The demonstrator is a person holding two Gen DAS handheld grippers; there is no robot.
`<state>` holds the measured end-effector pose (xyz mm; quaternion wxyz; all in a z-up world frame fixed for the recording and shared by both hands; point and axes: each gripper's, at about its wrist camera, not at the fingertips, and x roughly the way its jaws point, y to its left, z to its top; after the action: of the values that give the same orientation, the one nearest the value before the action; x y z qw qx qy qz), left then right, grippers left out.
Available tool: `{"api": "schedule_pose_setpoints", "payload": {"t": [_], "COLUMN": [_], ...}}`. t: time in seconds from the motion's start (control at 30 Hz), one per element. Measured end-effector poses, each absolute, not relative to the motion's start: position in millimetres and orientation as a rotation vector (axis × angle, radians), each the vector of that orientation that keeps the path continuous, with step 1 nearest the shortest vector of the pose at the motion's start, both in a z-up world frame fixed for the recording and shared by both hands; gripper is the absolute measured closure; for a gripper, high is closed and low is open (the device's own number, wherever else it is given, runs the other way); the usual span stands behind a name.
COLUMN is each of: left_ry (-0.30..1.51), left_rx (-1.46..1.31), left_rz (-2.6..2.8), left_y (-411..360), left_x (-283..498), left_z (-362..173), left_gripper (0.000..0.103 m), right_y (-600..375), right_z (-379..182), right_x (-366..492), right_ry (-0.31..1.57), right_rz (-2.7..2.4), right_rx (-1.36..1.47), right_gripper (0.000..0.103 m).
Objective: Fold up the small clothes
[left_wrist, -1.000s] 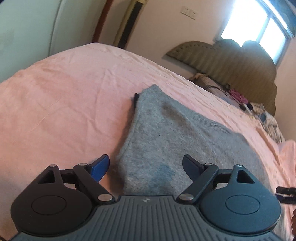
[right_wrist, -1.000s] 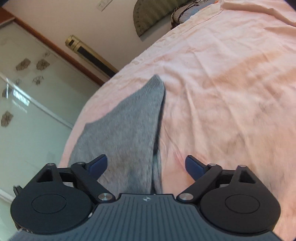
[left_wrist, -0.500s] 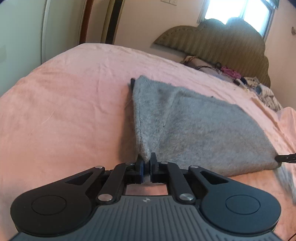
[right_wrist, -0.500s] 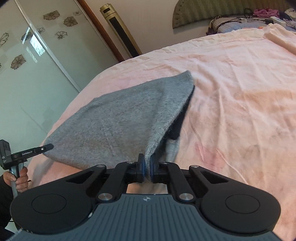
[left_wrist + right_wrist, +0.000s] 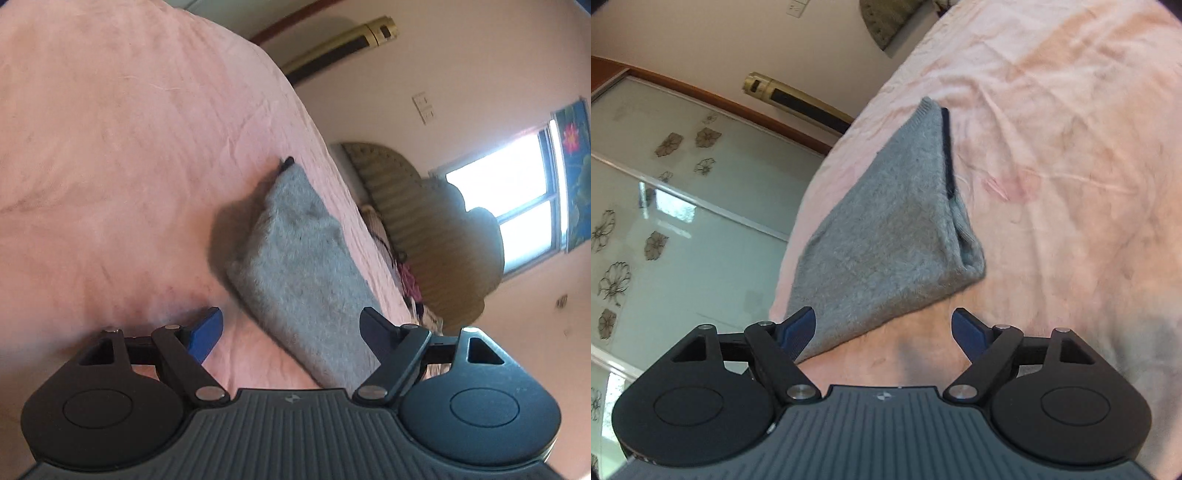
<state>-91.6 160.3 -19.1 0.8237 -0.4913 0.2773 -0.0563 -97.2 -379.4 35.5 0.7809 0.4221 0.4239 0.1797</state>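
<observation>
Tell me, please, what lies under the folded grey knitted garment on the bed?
The grey knitted garment lies on the pink bedsheet. A dark layer peeks from its open edge; the rest of that layer is covered.

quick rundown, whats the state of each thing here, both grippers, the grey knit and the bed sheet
left gripper: open, holding nothing, fingers either side of the garment's near end
right gripper: open, holding nothing
grey knit garment: folded over, lying flat on the bed, dark trim showing along one edge
pink bed sheet: spread over the bed, lightly wrinkled
</observation>
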Motion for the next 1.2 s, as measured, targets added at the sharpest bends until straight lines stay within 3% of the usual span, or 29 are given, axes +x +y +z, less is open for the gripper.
{"api": "schedule_pose_setpoints", "payload": {"t": [0.1, 0.13, 0.17, 0.2, 0.23, 0.27, 0.3, 0.43, 0.67, 0.83, 0.9, 0.97, 1.03, 1.07, 1.2], "left_ry": [0.543, 0.553, 0.577, 0.614, 0.667, 0.666, 0.678, 0.652, 0.626, 0.799, 0.774, 0.731, 0.607, 0.555, 0.59], "left_rx": [-1.045, -1.011, -0.966, -0.916, -0.889, -0.882, -0.868, -0.855, -0.791, -0.702, -0.713, -0.705, -0.673, -0.622, -0.389], "left_rz": [-0.008, 0.02, 0.052, 0.086, 0.095, 0.085, 0.079, 0.02, -0.168, -0.134, -0.148, -0.098, -0.087, -0.07, -0.033], "left_y": [153.5, 149.3, 144.7, 140.2, 138.2, 137.8, 137.9, 141.8, 146.3, 158.7, 170.9, 183.6, 192.1, 191.5, 162.0], "left_x": [-72.3, -64.2, -57.0, -50.1, -42.3, -40.4, -38.9, -40.5, -93.6, -122.4, -131.7, -128.9, -113.3, -98.4, 0.4], "left_z": [-17.3, -15.7, -14.4, -15.1, -17.8, -17.1, -14.3, 5.4, 44.4, -3.0, -7.8, 11.1, 37.3, 51.0, 69.4], "left_gripper": [0.022, 0.028, 0.039, 0.081, 0.093, 0.094, 0.094, 0.094, 0.095, 0.09, 0.087, 0.073, 0.035, 0.027, 0.026], "right_y": [-369.9, -368.0, -366.7, -364.8, -360.8, -358.6, -358.9, -363.5, -381.9, -405.8, -412.7, -426.8, -438.3, -441.3, -427.6], "right_z": [28.4, 25.8, 24.0, 22.6, 21.0, 19.2, 13.3, 11.3, 62.2, 48.7, 35.5, 40.5, 59.0, 67.2, 82.6], "right_x": [-85.4, -78.4, -74.5, -70.4, -64.6, -60.6, -55.4, -49.5, -75.1, -118.8, -125.1, -126.6, -117.7, -107.0, -35.3], "right_ry": [0.785, 0.745, 0.71, 0.69, 0.698, 0.72, 0.759, 0.809, 0.805, 0.902, 0.96, 0.926, 0.822, 0.781, 0.775], "right_rz": [0.277, 0.226, 0.186, 0.157, 0.136, 0.13, 0.15, 0.207, 0.343, 0.339, 0.293, 0.28, 0.219, 0.219, 0.262], "right_rx": [0.978, 0.995, 1.012, 1.018, 1.0, 0.989, 0.995, 0.947, 0.878, 0.834, 0.818, 0.825, 0.793, 0.775, 0.634], "right_gripper": [0.024, 0.025, 0.026, 0.031, 0.044, 0.057, 0.089, 0.091, 0.092, 0.09, 0.078, 0.068, 0.032, 0.025, 0.023]}}
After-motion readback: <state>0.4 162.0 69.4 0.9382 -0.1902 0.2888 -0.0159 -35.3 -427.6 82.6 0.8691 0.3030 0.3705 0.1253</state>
